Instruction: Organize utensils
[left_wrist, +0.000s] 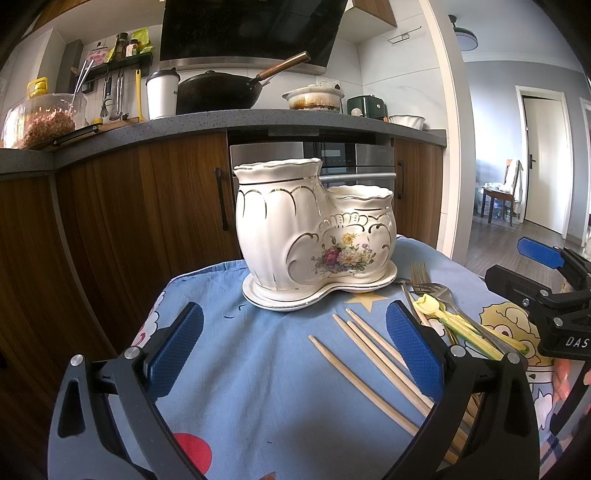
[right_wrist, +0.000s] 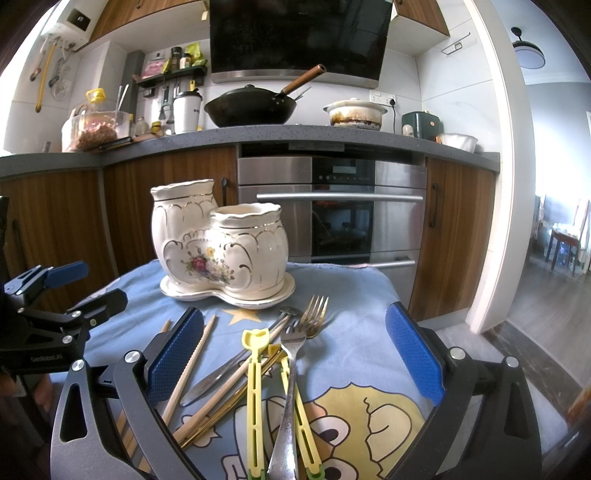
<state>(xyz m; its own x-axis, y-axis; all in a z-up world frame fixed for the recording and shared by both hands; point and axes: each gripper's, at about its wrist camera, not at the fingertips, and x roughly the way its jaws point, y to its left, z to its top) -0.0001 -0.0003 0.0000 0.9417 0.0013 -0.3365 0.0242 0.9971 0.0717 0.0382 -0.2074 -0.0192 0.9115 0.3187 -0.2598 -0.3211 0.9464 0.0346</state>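
1. Both grippers, left (left_wrist: 295, 347) and right (right_wrist: 295, 350), hover with jaws apart, holding nothing.
2. Chopsticks (left_wrist: 373, 354), forks (right_wrist: 295, 354) and yellow utensils (right_wrist: 255, 391) lie scattered lower centre on the cloth-covered bench (right_wrist: 351, 295).
3. The ceramic holder (right_wrist: 221, 243), centre frame, appears empty; sorting seems unstarted.

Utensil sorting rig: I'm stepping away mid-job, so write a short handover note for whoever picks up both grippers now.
Left gripper: open, holding nothing, above the cloth near the wooden chopsticks.
Right gripper: open, holding nothing, over the pile.
Ceramic two-compartment holder stands upright on its saucer at the back of the blue cloth; nothing sticks out of it.
Forks, a table knife, yellow plastic utensils and chopsticks lie loose.
Done: nothing. Left: load every utensil.
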